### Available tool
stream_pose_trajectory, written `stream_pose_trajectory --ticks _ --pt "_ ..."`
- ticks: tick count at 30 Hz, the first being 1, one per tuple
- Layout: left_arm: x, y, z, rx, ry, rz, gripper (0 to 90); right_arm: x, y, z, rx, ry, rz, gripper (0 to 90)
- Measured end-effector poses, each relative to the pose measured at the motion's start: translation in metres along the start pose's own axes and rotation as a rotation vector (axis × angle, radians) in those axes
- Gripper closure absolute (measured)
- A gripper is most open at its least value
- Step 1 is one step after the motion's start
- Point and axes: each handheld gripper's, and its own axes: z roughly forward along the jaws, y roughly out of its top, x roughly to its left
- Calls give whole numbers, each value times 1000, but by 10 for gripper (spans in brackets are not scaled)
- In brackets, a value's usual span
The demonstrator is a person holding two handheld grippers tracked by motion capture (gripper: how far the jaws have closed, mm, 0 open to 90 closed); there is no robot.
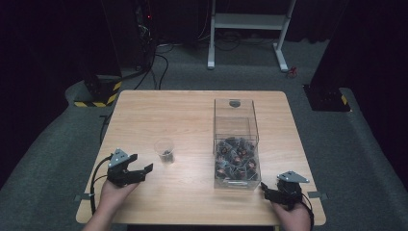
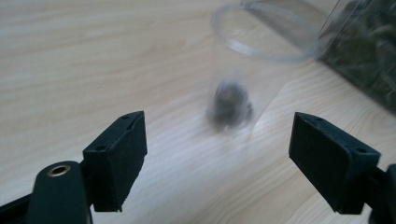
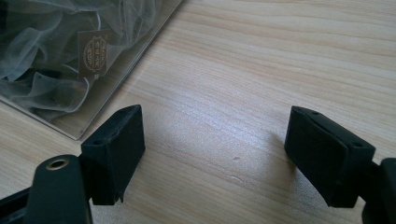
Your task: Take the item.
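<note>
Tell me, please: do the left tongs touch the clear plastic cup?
Apart. In the left gripper view, the left tongs stand open with bare table between them and the clear plastic cup; the high view shows the same gap.

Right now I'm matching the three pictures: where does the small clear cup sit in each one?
High view: clear cup stands left of centre on the table, ahead of the left gripper.
Left gripper view: upper middle, beyond the open jaws, a dark piece inside.
Right gripper view: not in it.
Shared landmark: the clear box of netted pieces.
</note>
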Motion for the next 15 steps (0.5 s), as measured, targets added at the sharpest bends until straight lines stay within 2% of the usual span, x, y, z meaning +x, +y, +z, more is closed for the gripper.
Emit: stream_pose_trajectory --ticks 8,9,12,15 --pt "11 -33 -1 118 21 11 200 0 0 0 -1 0 -2 201" --pt "12 -37 -2 131 35 28 200 0 0 0 0 0 0 201" --pt "10 -45 -3 157 58 49 198 0 0 0 -2 1 -3 201" --pt "7 -47 -4 147 55 54 196 0 0 0 -2 0 -3 201"
